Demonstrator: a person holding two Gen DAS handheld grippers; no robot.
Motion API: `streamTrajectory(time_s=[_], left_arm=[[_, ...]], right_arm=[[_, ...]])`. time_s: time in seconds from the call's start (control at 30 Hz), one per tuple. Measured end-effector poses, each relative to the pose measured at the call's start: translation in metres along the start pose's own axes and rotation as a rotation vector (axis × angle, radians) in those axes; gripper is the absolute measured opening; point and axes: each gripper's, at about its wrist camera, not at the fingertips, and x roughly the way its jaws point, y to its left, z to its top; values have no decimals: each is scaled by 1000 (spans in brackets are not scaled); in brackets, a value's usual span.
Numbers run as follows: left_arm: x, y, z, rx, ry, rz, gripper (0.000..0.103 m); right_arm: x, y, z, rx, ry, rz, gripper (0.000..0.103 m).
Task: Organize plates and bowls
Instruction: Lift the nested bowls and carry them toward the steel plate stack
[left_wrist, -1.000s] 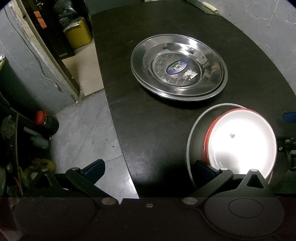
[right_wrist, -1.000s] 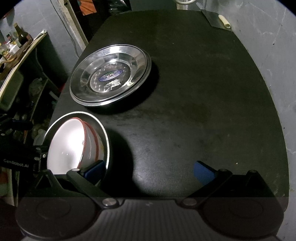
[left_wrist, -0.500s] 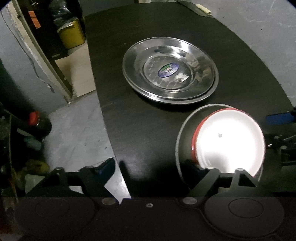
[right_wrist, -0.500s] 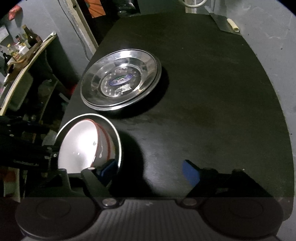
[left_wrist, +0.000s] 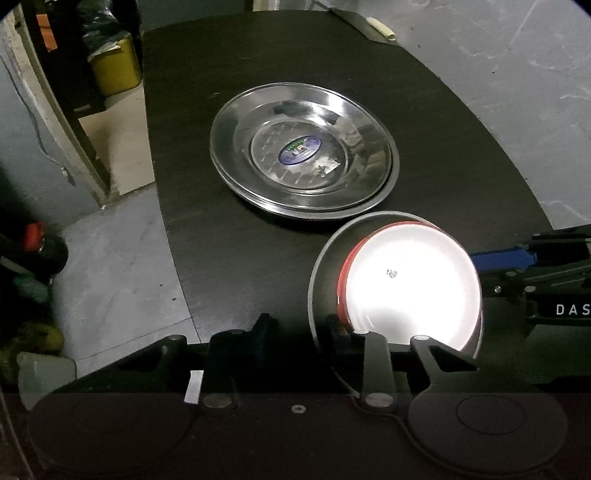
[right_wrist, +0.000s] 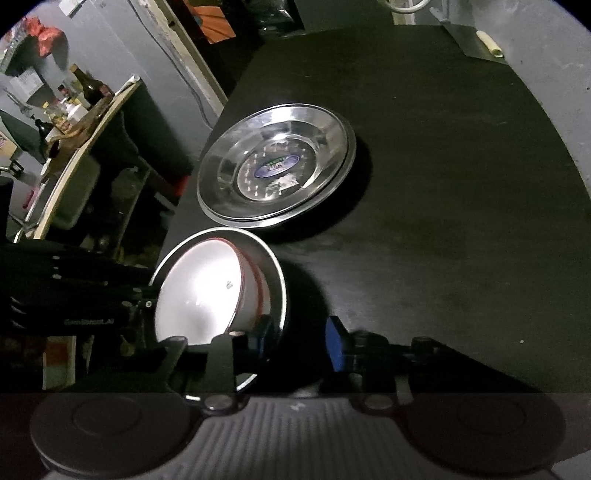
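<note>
A steel bowl with a red-rimmed white bowl nested in it sits near the front edge of the black table. My left gripper straddles its left rim and is closing, one finger inside the wall and one outside, with a gap still showing. In the right wrist view the steel bowl and white bowl appear again. My right gripper straddles the right rim and is closing too, its blue outer pad clear of the wall. Stacked steel plates lie just behind.
A cleaver lies at the table's far end. The table's left edge drops to a grey floor, with a yellow container beyond it. A shelf with bottles stands left of the table. The right half of the table is bare.
Both pairs of jaws have narrowed from wide open around the steel bowl's rim. Both views have tipped slightly, showing more of the far table. The bowls and plates have stayed put.
</note>
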Motion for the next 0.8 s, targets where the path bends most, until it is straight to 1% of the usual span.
streamTrajectory(time_s=[0.07, 0.13, 0.2, 0.27, 0.47, 0.63, 0.73, 0.77, 0.8], left_arm=[[0, 0, 0, 0, 0, -13, 25], [0, 0, 1, 0, 0, -34, 18], [0, -1, 1, 4, 0, -38, 15], [0, -1, 2, 1, 0, -49, 11], [0, 2, 3, -12, -2, -60, 10], [-1, 2, 3, -4, 0, -58, 9], [-1, 2, 4, -12, 5, -61, 8], [-1, 3, 5, -15, 7, -63, 8], [-1, 3, 5, -17, 8, -63, 8]], right_arm=[[0, -1, -1, 8, -1, 21, 27], [0, -2, -1, 14, -1, 34, 25], [1, -3, -1, 24, 0, 45, 23], [1, -6, -1, 39, 2, 65, 21], [5, -23, -1, 148, 27, 153, 20], [10, -28, 1, 192, 46, 178, 20], [14, -33, 1, 246, 70, 205, 20], [15, -33, 1, 260, 74, 216, 20], [16, -33, 1, 272, 78, 229, 16]])
